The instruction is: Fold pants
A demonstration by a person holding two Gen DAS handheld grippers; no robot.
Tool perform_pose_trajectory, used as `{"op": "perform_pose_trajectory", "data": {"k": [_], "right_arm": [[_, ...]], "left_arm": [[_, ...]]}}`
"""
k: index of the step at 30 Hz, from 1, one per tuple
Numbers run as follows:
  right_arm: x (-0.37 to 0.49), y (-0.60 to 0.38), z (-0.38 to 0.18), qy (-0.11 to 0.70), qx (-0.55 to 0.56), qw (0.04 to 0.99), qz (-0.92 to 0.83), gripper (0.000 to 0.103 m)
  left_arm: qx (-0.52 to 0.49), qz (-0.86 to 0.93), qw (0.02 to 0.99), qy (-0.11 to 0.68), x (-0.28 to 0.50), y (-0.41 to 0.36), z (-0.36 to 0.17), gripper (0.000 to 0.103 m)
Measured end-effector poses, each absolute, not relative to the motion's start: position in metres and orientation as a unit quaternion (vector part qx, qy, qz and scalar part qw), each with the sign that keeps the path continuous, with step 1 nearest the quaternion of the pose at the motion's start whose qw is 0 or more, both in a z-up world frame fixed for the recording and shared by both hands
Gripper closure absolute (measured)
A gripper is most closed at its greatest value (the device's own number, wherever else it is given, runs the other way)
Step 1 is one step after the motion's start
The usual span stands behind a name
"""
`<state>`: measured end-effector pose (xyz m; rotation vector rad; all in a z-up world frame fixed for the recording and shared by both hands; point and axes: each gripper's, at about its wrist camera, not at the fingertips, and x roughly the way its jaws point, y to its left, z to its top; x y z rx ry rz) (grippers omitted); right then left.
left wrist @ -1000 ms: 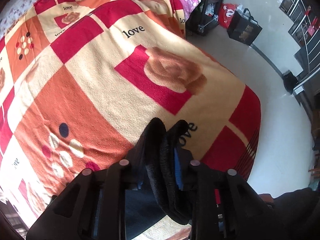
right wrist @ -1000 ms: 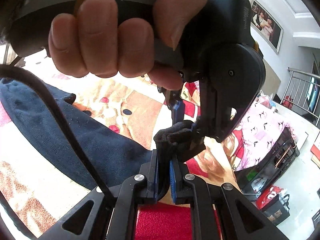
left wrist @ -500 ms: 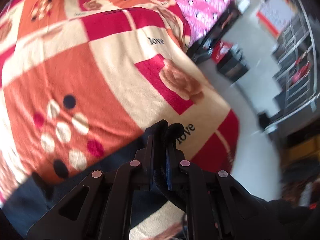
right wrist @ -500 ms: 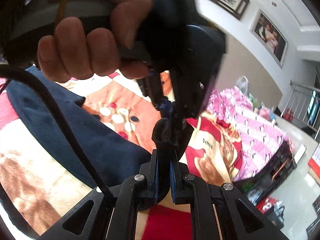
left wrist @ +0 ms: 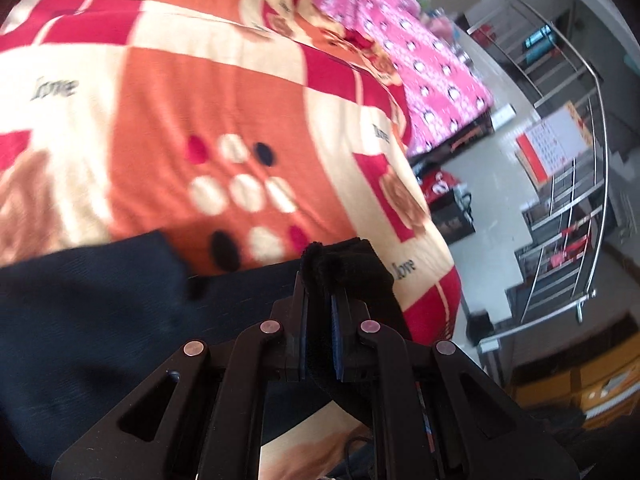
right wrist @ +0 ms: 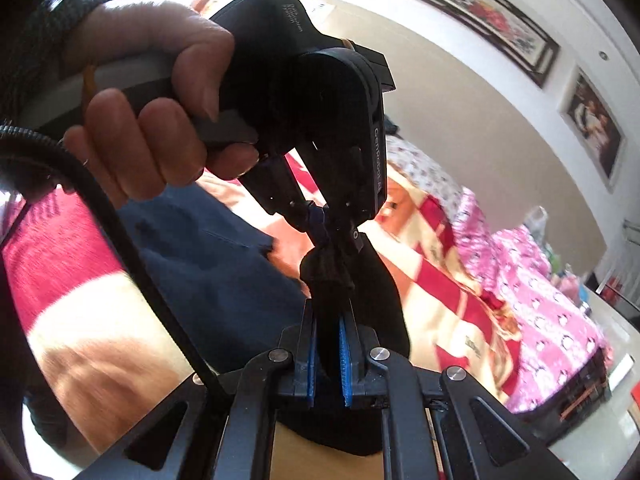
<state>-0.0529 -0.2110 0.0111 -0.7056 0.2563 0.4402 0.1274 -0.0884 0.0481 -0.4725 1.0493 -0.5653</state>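
Observation:
The dark navy pants point(left wrist: 92, 304) lie on the patterned red, orange and cream blanket point(left wrist: 200, 92). My left gripper point(left wrist: 320, 280) is shut on a bunched end of the pants, held above the blanket. My right gripper point(right wrist: 329, 312) is shut on another bunched edge of the same pants point(right wrist: 208, 272). In the right wrist view the left gripper point(right wrist: 320, 224) and the hand holding it fill the upper left, with its tip right above my right gripper's tip. The two held ends are close together.
A pink patterned bedcover point(left wrist: 424, 52) lies beyond the blanket. To the right are the floor, a metal stair railing point(left wrist: 576, 184), bags point(left wrist: 444, 188) and an orange box point(left wrist: 580, 384). A black cable point(right wrist: 120, 248) crosses the right wrist view.
Both grippers rose and swung with the pants ends in them. More of the pants now shows spread over the blanket in the left wrist view. Both stay shut.

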Motion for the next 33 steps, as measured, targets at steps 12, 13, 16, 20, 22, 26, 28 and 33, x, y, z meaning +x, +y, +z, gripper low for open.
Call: {"op": "perform_pose_trajectory", "data": {"k": [12,13,16,20,22,26,28,33], "right_arm": [[-0.059,-0.139,0.002,0.123,-0.380,0.874,0.278,0.094],[-0.058,-0.136,-0.002,0.129,-0.385,0.870,0.279,0.094],[-0.056,-0.135,-0.011,0.141,-0.392,0.865,0.281,0.094],[-0.049,-0.135,-0.014,0.146,-0.392,0.864,0.280,0.094],[-0.049,-0.131,-0.018,0.157,-0.397,0.858,0.286,0.094],[-0.054,-0.132,-0.022,0.179,-0.381,0.849,0.319,0.082],[-0.065,-0.146,-0.009,0.170,-0.332,0.853,0.366,0.065],[-0.090,-0.202,0.026,0.093,-0.253,0.871,0.410,0.050]], "left_arm": [[-0.261,-0.216,0.801,0.494,0.114,-0.007,0.020,0.095],[-0.260,-0.214,0.799,0.498,0.113,-0.006,0.015,0.095],[-0.264,-0.217,0.799,0.495,0.112,-0.003,0.010,0.095],[-0.263,-0.215,0.803,0.489,0.112,-0.001,0.009,0.095],[-0.257,-0.207,0.804,0.495,0.113,0.001,0.006,0.094],[-0.271,-0.162,0.817,0.484,0.106,0.025,0.014,0.092],[-0.279,-0.116,0.838,0.454,0.098,0.043,0.033,0.089],[-0.299,-0.153,0.862,0.381,0.071,0.028,0.077,0.057]]}}
